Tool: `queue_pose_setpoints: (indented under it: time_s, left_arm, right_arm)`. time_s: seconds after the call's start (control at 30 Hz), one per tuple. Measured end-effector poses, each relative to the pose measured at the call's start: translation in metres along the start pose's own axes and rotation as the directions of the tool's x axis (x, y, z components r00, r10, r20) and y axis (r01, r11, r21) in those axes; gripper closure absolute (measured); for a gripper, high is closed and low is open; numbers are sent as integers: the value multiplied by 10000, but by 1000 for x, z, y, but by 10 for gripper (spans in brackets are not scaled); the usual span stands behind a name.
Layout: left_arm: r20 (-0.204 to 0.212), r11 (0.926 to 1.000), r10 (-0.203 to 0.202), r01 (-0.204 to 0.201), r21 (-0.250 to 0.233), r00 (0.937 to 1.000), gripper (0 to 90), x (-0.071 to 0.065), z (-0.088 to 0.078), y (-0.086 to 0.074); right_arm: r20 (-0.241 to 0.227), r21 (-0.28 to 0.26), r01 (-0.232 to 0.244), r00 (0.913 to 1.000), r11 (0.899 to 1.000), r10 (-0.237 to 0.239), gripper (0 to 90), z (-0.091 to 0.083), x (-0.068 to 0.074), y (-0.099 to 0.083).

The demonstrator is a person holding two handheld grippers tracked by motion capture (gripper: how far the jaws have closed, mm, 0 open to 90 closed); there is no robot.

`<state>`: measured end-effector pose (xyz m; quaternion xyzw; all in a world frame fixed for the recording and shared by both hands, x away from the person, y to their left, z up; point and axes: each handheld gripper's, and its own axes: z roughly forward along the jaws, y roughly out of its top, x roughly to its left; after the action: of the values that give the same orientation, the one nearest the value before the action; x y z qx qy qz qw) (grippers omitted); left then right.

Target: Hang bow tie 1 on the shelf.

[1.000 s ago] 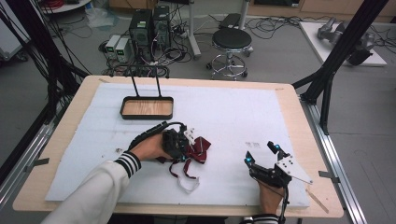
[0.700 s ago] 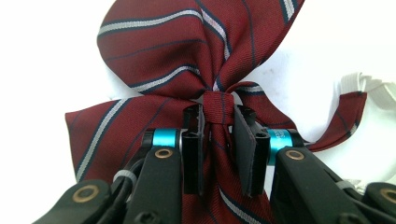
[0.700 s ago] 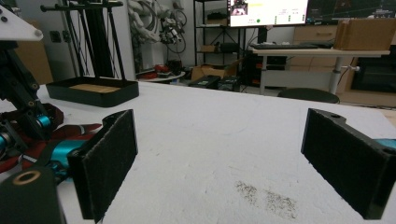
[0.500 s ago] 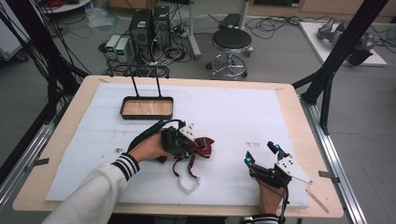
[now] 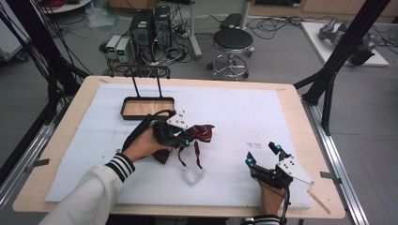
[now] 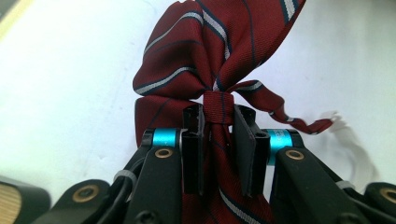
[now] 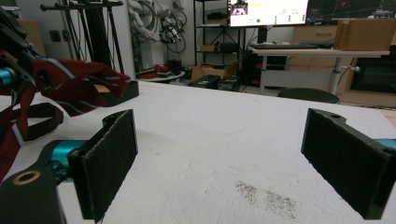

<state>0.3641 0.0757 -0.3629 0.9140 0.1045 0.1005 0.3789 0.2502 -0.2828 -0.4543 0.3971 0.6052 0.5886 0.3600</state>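
Now left tongs (image 6: 218, 133) clamped on bow tie (image 6: 219, 51) knot, lifted; right tongs (image 7: 236, 163) apart, idle; placement pending.

One striped bow tie (image 5: 199, 133), one tray (image 5: 146, 107) — two grippers; one stool (image 5: 233, 40)

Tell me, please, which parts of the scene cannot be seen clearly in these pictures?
- Near half of the bow tie: in the left gripper view, the left gripper, clamped on its knot, covers it.
- Inside of the tray: too small in the high view to show any contents.
- Right gripper: its body is cut off by the bottom edge of its own view.
- White strap end: blurred, its fastening unreadable.
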Motion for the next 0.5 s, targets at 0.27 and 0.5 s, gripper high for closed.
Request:
queue_pose_setpoints:
  time_s: [0.27, 0.5]
  left_arm:
    - [-442, 9983, -328, 306, -496, 9985, 739, 4, -13, -1]
    - [-1143, 9874, -742, 570, -1475, 9907, 741, 11, -35, -3]
  right_arm:
    - [4, 28, 45, 10000, 10000, -45, 98, 0, 0, 0]
    - [-9, 46, 63, 10000, 10000, -63, 98, 0, 0, 0]
